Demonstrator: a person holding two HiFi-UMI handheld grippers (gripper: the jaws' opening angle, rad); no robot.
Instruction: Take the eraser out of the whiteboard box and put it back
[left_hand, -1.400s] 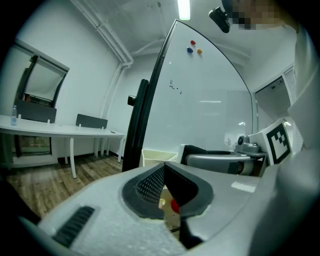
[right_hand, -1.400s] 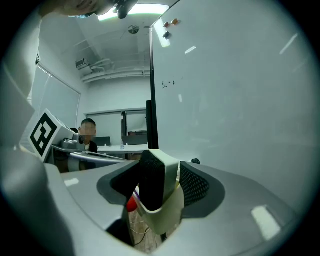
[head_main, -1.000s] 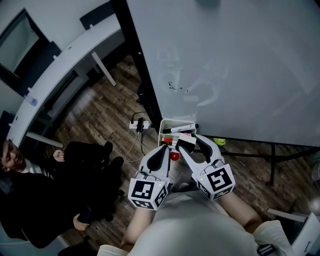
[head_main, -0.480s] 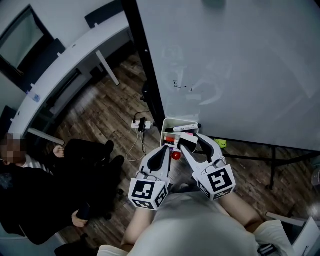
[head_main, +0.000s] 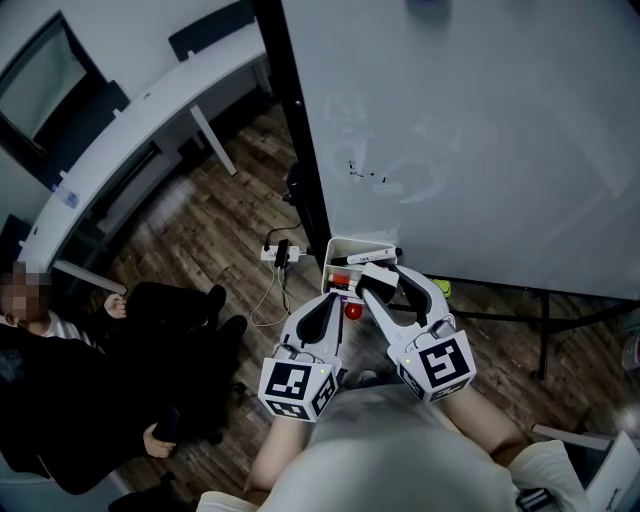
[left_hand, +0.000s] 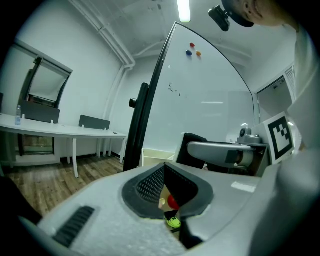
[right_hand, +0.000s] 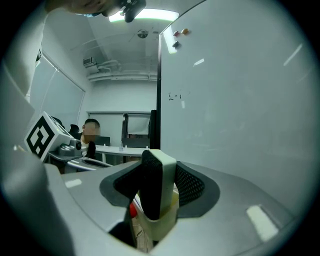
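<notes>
eraser in right gripper, over box, whiteboard behind

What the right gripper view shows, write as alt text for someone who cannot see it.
The right tongs grip an eraser, white with a dark face, standing on edge between the jaws. A whiteboard fills the right side; at left are a marker cube and, farther back, a person seated at a desk.

Office meeting room. A large standing whiteboard faces a long white desk with a dark chair. Wood-plank floor, ceiling strip light, seated person.
</notes>
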